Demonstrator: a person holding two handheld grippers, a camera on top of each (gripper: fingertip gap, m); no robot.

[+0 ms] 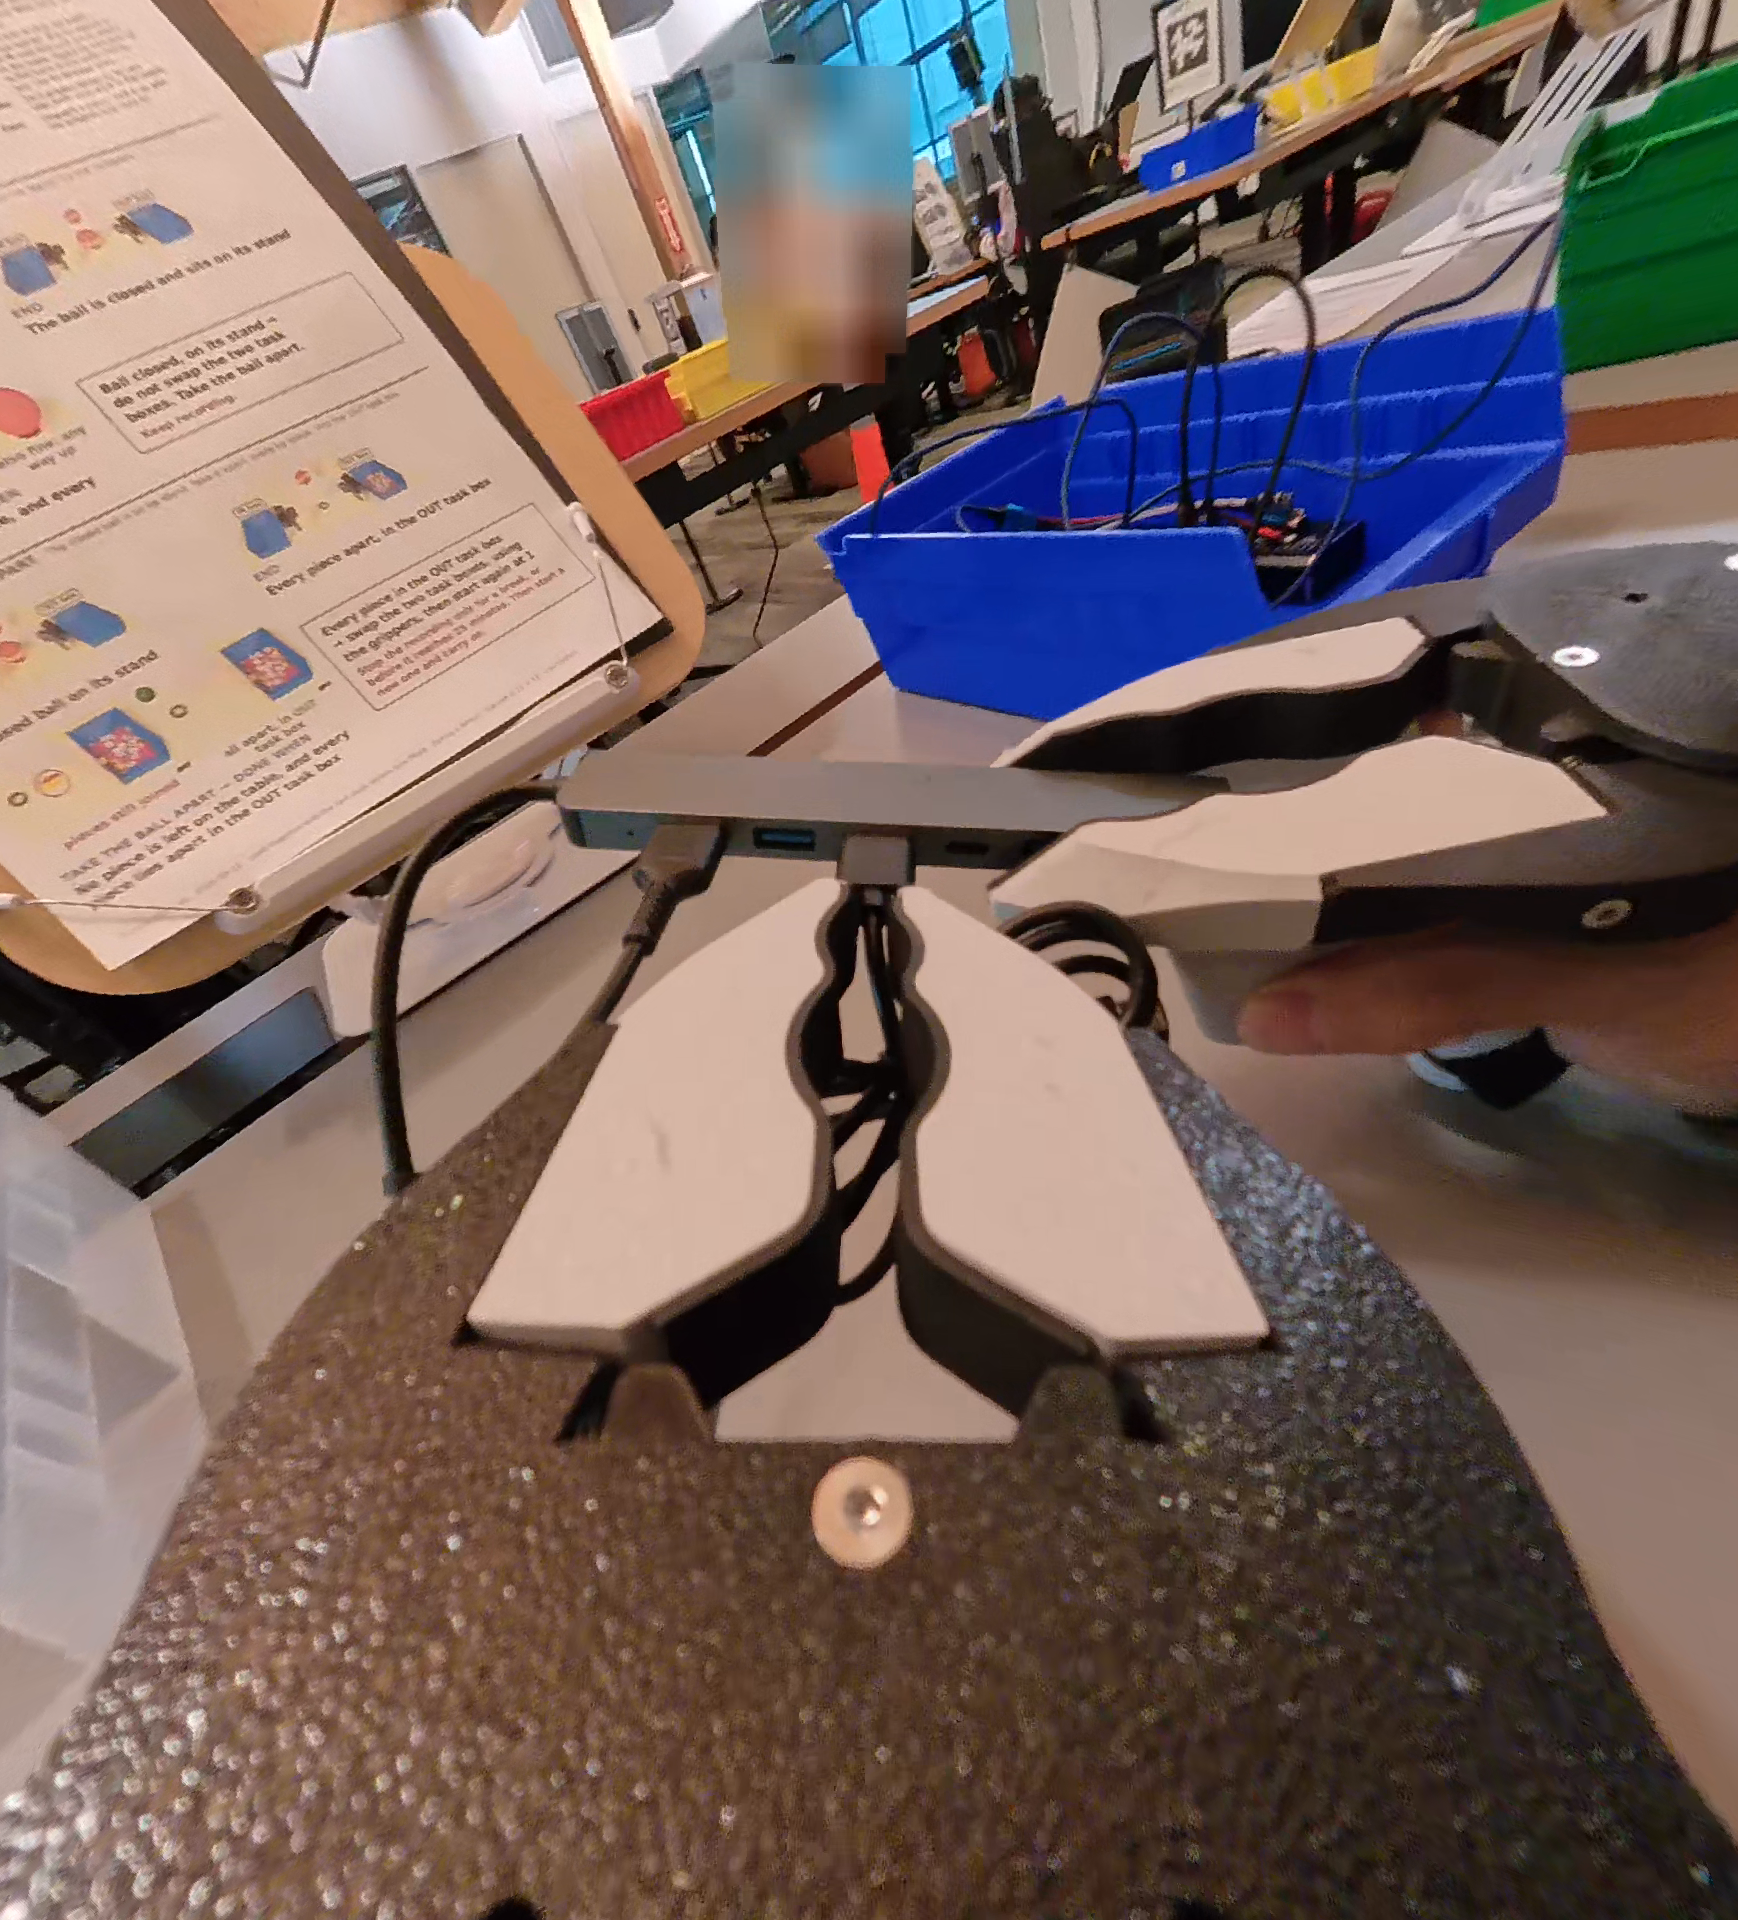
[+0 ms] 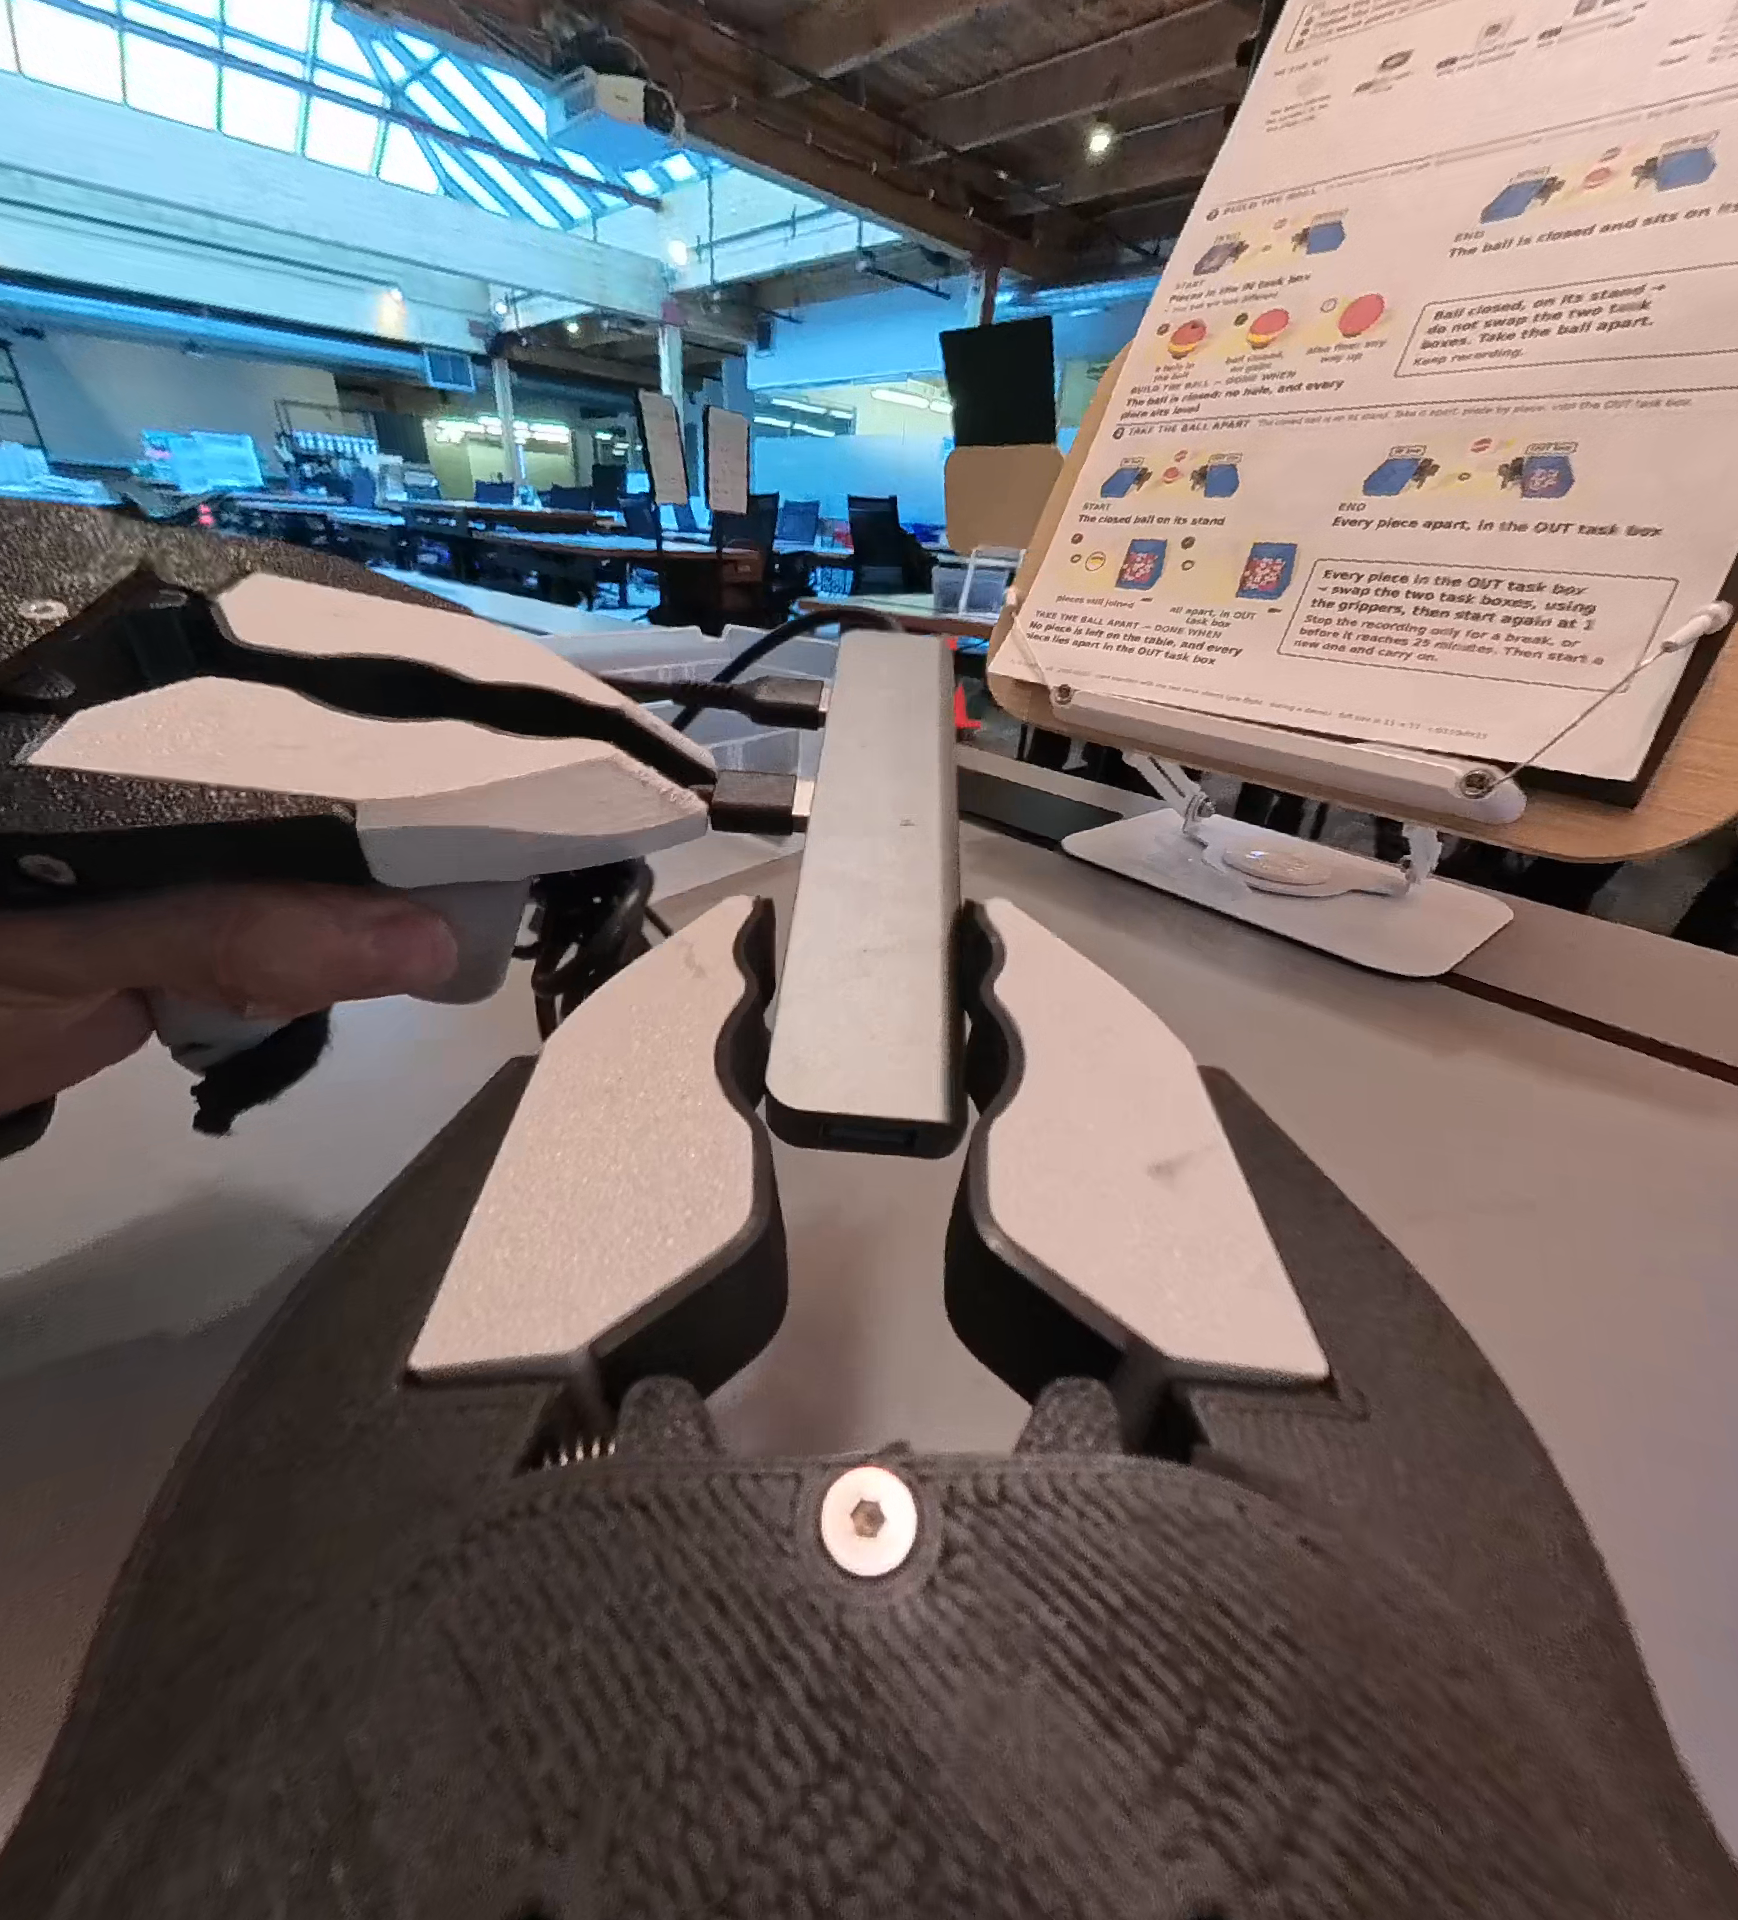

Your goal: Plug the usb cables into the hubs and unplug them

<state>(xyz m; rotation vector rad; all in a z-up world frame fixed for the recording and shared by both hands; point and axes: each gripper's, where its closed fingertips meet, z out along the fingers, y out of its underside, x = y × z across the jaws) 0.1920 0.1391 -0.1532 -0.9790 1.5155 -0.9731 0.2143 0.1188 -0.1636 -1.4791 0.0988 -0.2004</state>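
Note:
A slim grey USB hub (image 1: 813, 795) (image 2: 870, 883) is held level above the table. My right gripper (image 2: 870, 914) is shut on the hub's end; in the left wrist view it (image 1: 1010, 821) comes in from the right. My left gripper (image 1: 870, 899) is shut on a USB plug (image 1: 875, 860) seated in a side port of the hub, its black cable running back between the fingers. In the right wrist view it (image 2: 707, 795) comes in from the left holding that plug (image 2: 756, 805). A second black cable (image 1: 683, 857) (image 2: 771, 701) is plugged in farther along. A blue port (image 1: 787, 840) between them is empty.
A document stand with an instruction sheet (image 1: 252, 499) (image 2: 1416, 468) stands just behind the hub. A blue bin (image 1: 1208, 623) with loose wires sits at the back right, with a green bin (image 1: 1696, 208) beyond it. A clear plastic box (image 1: 34, 1351) is at the left. Coiled black cable (image 1: 1083, 956) lies on the table. Left tips to right tips: about 4 cm.

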